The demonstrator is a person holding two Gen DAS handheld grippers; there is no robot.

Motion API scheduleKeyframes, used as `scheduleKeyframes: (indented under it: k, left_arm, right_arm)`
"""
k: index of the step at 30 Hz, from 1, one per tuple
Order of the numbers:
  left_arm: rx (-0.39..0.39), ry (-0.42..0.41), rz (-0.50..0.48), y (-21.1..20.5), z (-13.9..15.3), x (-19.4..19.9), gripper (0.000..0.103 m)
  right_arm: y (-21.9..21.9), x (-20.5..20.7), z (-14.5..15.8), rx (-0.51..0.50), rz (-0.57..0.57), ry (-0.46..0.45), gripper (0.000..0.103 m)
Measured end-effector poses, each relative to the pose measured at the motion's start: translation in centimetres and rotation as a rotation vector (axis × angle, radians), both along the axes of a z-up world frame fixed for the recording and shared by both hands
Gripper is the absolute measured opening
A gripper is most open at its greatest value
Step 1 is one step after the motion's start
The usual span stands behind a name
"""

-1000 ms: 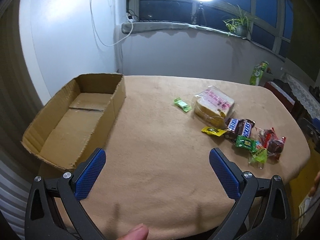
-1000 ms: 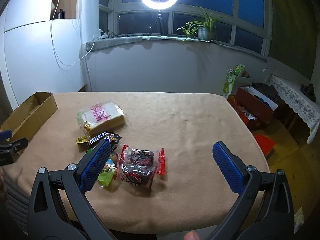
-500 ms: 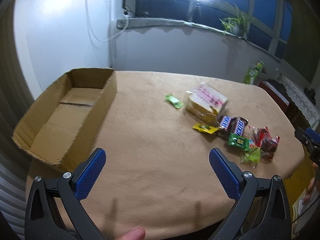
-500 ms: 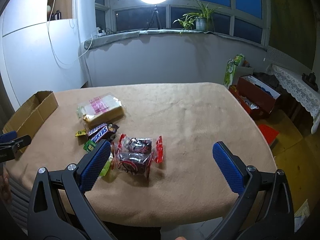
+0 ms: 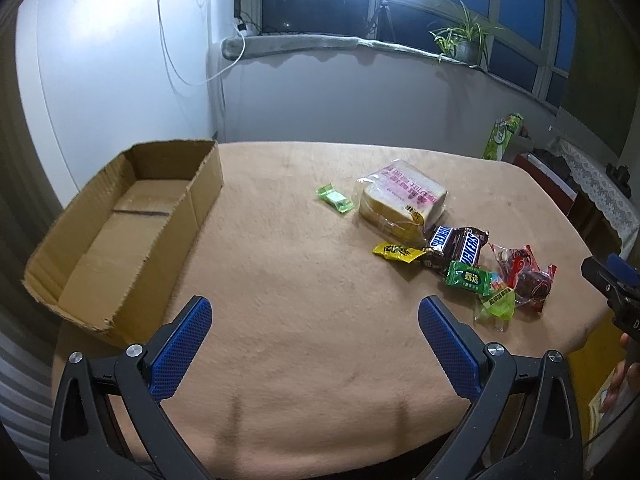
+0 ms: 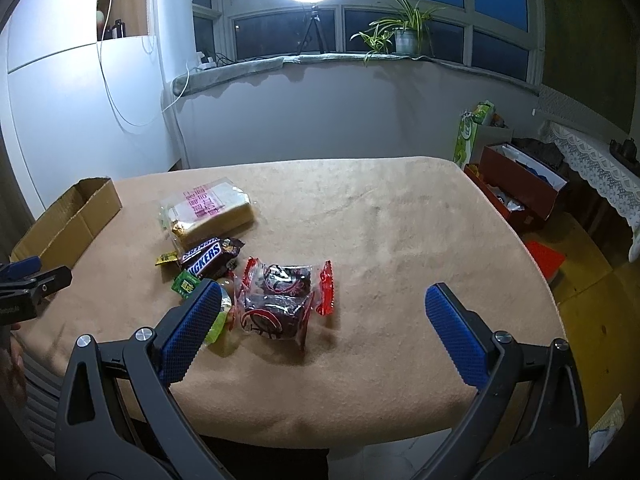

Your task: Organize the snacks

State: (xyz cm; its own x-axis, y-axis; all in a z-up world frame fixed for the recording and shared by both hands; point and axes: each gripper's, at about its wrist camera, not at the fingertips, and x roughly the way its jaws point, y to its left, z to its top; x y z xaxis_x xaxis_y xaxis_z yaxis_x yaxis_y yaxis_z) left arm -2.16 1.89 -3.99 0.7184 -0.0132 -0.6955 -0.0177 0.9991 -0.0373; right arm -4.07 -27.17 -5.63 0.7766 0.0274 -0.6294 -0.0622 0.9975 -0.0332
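In the left wrist view, the left tongs (image 5: 316, 342) are wide apart and hold nothing above the desk (image 5: 280, 280). The cardboard box (image 5: 120, 232) stands at the left with no snack inside. The snacks lie at the right: bread pack (image 5: 402, 204), Snickers bar (image 5: 456, 246), green candy (image 5: 335, 199).

In the right wrist view, the right tongs (image 6: 322, 326) are also spread wide, holding nothing. The red-wrapped cakes (image 6: 280, 298) lie between the fingers.

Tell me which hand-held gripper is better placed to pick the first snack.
Right. The right hand-held gripper is open directly before the red-and-clear wrapped dark cakes, with the pile beside its left finger. The left hand-held gripper, also open, faces bare beige tablecloth, nearer the empty brown cardboard box.
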Motion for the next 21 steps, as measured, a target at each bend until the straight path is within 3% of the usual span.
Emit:
scheduleKeyframes:
  k: [16,21]
  left_arm:
    - [0.020,-0.015,-0.015,-0.5,0.4,-0.4,0.103]
    - [-0.046,0.001,-0.067,-0.8,-1.3,0.0,0.103]
  right_arm:
    - [0.8,0.2,-0.2,-0.011,0.015,0.008,0.103]
    - [0.8,0.5,-1.9,-0.017,0.040,0.045,0.103]
